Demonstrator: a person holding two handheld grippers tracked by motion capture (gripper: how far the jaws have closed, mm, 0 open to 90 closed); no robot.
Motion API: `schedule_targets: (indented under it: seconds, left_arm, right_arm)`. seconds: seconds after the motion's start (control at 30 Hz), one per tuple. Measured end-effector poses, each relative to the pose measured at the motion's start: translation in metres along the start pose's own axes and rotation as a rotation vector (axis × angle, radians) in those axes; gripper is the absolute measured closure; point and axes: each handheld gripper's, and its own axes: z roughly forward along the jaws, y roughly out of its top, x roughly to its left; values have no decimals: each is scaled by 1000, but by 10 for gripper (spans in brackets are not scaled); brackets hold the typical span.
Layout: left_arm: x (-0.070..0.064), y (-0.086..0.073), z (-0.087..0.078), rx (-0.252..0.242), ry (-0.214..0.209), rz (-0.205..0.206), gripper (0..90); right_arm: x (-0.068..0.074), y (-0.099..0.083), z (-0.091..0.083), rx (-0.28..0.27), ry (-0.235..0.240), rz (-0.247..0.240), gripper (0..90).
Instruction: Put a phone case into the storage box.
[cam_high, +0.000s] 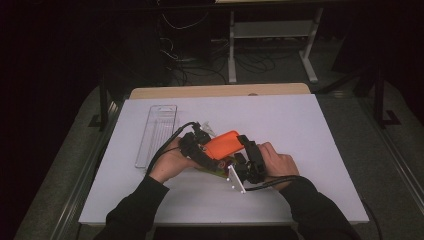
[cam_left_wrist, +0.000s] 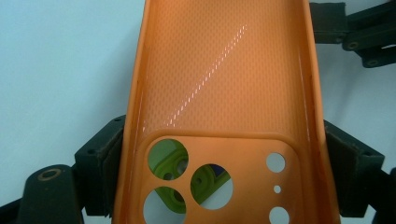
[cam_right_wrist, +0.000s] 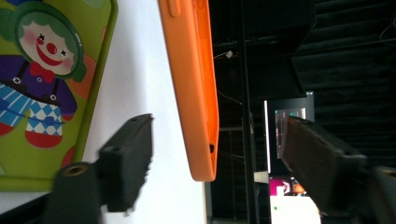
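An orange phone case (cam_high: 223, 144) is held above the white table, its camera cutouts facing my left gripper (cam_high: 200, 148). In the left gripper view my left gripper (cam_left_wrist: 224, 156) is shut on the orange phone case (cam_left_wrist: 224, 70), one jaw on each long side. My right gripper (cam_high: 246, 152) is at the case's other end. There it (cam_right_wrist: 219, 154) stands open, with the orange case's (cam_right_wrist: 194, 93) edge between its jaws and touching neither. A green case with a clown picture (cam_right_wrist: 46, 84) lies on the table under both (cam_high: 216, 171).
A clear plastic tray (cam_high: 157, 131) lies on the white table (cam_high: 300, 130) to the left of the hands. Parts of the right gripper (cam_left_wrist: 359, 28) show beyond the case. Behind the table stand a white frame and cables on the floor.
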Motion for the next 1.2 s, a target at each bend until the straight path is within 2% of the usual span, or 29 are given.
schedule_targets:
  seconds: [0.07, 0.27, 0.4, 0.53, 0.77, 0.93, 1.2]
  left_arm:
    - [0, 0, 0, -3, 0, 3, 161]
    - [-2, 0, 0, -8, -5, 12, 161]
    - [-3, 0, 1, -7, -1, 18, 161]
    - [-2, 0, 1, -6, -4, 26, 161]
    - [-4, 0, 2, -12, -10, 29, 161]
    - [-5, 1, 2, 3, -14, 34, 160]
    - [-3, 0, 2, -13, -25, 44, 152]
  right_arm:
    - [2, 1, 2, -6, -4, -7, 305]
    - [4, 5, 3, -1, 30, -32, 421]
    - [5, 8, 3, -13, 25, -22, 496]
    - [7, 11, 3, -24, 30, -44, 565]
    - [9, 13, 4, -17, 47, -57, 674]
    - [11, 15, 5, -22, 49, -66, 761]
    - [13, 16, 3, -10, 46, -87, 784]
